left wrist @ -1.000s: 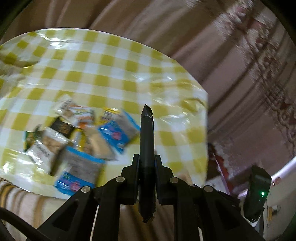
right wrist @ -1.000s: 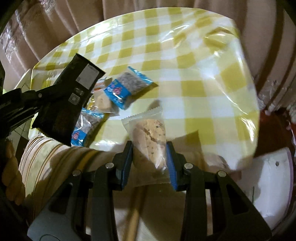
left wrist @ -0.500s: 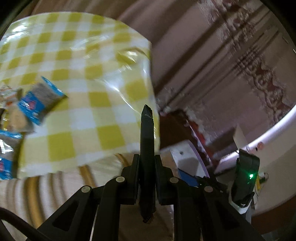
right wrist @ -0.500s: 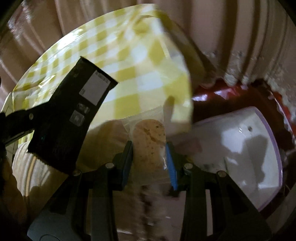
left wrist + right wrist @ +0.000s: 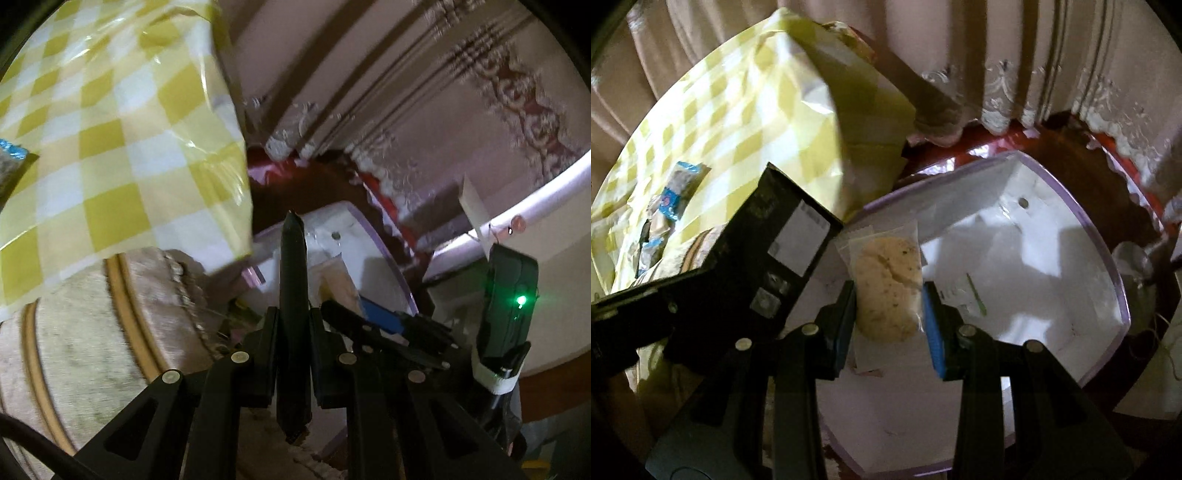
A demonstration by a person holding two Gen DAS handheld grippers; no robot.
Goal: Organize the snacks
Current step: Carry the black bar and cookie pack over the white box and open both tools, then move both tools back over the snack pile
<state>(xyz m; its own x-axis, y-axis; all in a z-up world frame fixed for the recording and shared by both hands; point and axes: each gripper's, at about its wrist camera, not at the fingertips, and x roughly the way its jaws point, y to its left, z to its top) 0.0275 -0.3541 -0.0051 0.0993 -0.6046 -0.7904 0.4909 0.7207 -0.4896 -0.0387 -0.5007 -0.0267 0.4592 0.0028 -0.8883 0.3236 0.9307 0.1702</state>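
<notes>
My right gripper is shut on a clear packet with a pale cookie and holds it over a white box with a lilac rim. My left gripper is shut on a flat black snack packet, seen edge-on; it shows as a black packet with white labels in the right wrist view, at the box's left edge. The right gripper with the cookie packet also shows in the left wrist view, over the box.
A table with a yellow-checked cloth stands to the left, with several blue and dark snack packets on it. Beige curtains hang behind. A red-brown surface lies beyond the box. A striped cushion edge is below the cloth.
Both grippers have swung right, from over the checked table to over the white box, each still holding its packet.
</notes>
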